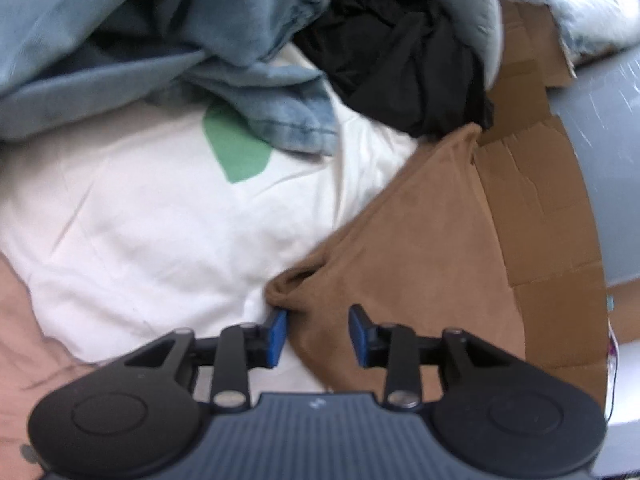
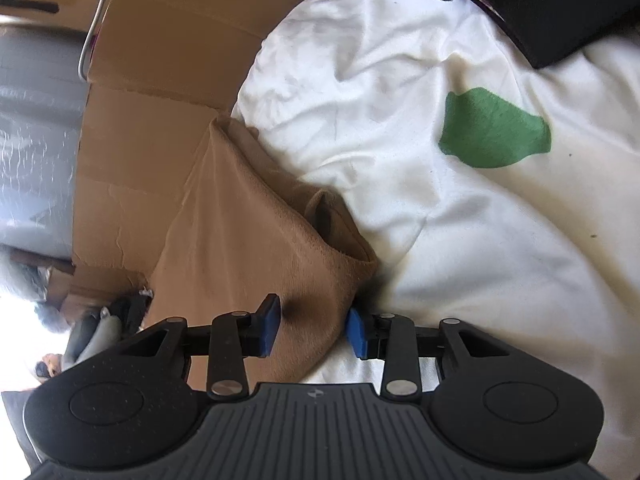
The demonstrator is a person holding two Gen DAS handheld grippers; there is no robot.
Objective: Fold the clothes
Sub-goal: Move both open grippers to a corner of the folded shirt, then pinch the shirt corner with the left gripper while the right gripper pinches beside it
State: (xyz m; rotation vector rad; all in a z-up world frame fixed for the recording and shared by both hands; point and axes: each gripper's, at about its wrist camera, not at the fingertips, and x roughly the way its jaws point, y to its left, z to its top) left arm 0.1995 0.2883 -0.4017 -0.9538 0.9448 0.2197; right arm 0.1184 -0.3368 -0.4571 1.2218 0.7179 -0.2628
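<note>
A brown garment (image 1: 400, 240) lies partly on a white garment (image 1: 140, 220) that bears a green patch (image 1: 238, 148). My left gripper (image 1: 318, 336) hovers at the brown garment's near folded corner. Its blue pads stand apart, the left one just touching the fold, with flat cloth between them and nothing pinched. In the right wrist view the same brown garment (image 2: 240, 240) bunches thickly between the pads of my right gripper (image 2: 314, 330). Both pads press into the bunched cloth at its edge beside the white garment (image 2: 480, 220).
Blue denim (image 1: 120, 40) and a black garment (image 1: 400, 60) are piled beyond the white one. Flattened cardboard (image 1: 540, 200) lies under the brown garment, with a grey surface (image 1: 608, 160) past it. Pink cloth (image 1: 20, 340) shows at the near left. A dark object (image 2: 560, 8) overlaps the white garment.
</note>
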